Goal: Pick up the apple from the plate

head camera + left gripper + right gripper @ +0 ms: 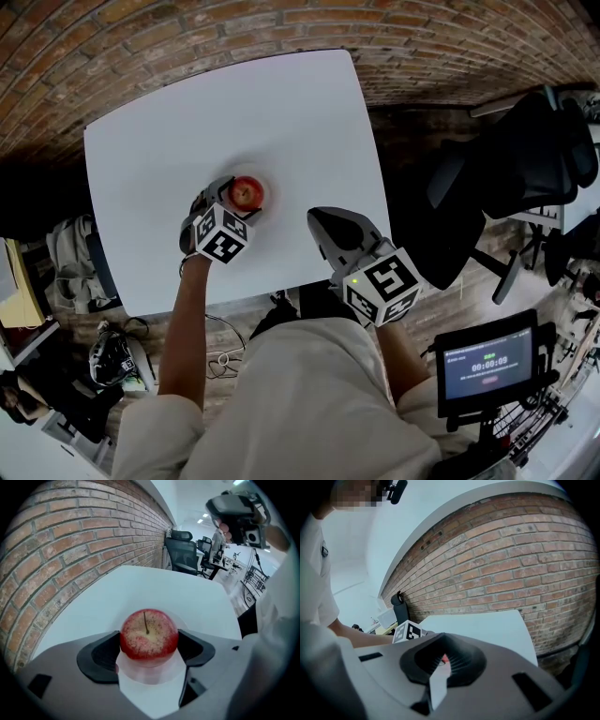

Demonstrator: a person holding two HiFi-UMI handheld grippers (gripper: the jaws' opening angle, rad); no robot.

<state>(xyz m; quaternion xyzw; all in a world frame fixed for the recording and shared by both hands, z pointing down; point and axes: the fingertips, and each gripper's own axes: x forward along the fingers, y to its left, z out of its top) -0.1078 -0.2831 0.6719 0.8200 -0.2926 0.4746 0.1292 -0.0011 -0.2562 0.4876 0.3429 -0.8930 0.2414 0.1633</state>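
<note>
The apple point(247, 193) sat stem-up on a small white plate point(150, 677) in the middle of the tabletop point(281, 112), a little nearer its near edge than its far one. The left gripper point(149, 646) was closed on it: the dark pads point(101, 653) lay against the fruit's two flanks at about its widest girth, and the apple rested on the plate, not yet lifted. The right gripper point(440, 660) hung over the near edge toward the right corner, its jaws drawn together on nothing. The apple looked firm and round, with a smooth, probably waxy red skin, moderately heavy for its size and liable to bruise under hard pressure. A hold across the widest part, as here, seemed soundest, since higher or lower the curve would likely let it squirt out. The plate looked light and might slide or come up if the fruit stuck to it.
</note>
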